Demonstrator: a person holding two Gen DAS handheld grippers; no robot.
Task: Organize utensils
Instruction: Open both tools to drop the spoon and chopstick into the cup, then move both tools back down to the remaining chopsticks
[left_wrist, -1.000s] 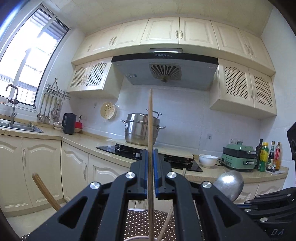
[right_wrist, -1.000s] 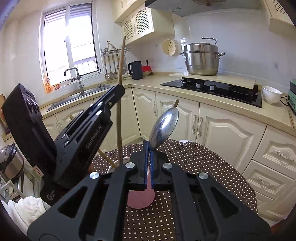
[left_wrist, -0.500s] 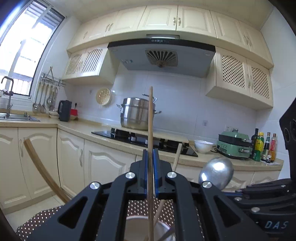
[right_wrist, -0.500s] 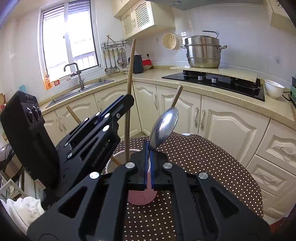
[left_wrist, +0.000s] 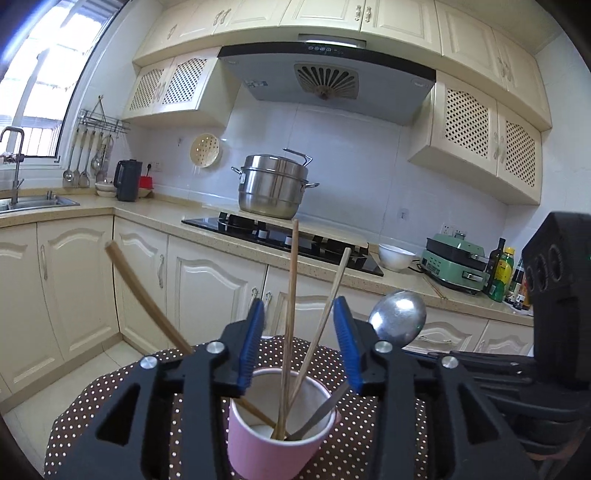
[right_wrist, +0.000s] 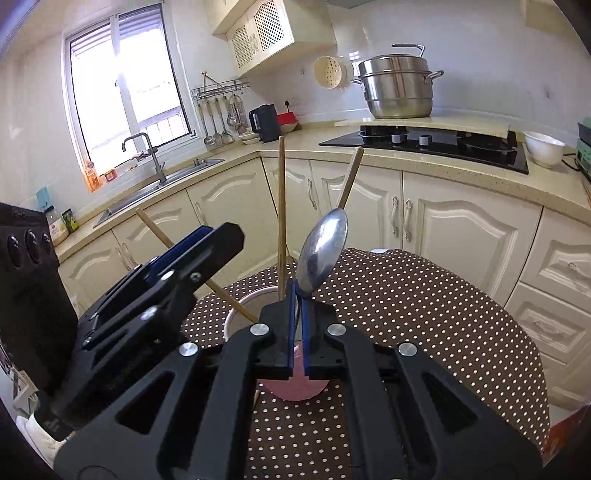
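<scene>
The pink cup (left_wrist: 280, 439) is stood on the dotted tablecloth (right_wrist: 424, 314), with three chopsticks (left_wrist: 290, 314) leaned inside. A spoon (right_wrist: 323, 251) is pinched by the right gripper (right_wrist: 297, 332) above the rim. The left gripper (left_wrist: 299, 347) is spread wide, holding nothing. If the spoon is released off-centre, the light cup may be tipped.

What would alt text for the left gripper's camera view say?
An open left gripper straddles a pink cup holding three wooden chopsticks on a dotted tablecloth; beside it, the right gripper grips a metal spoon, its handle in the cup.
</scene>
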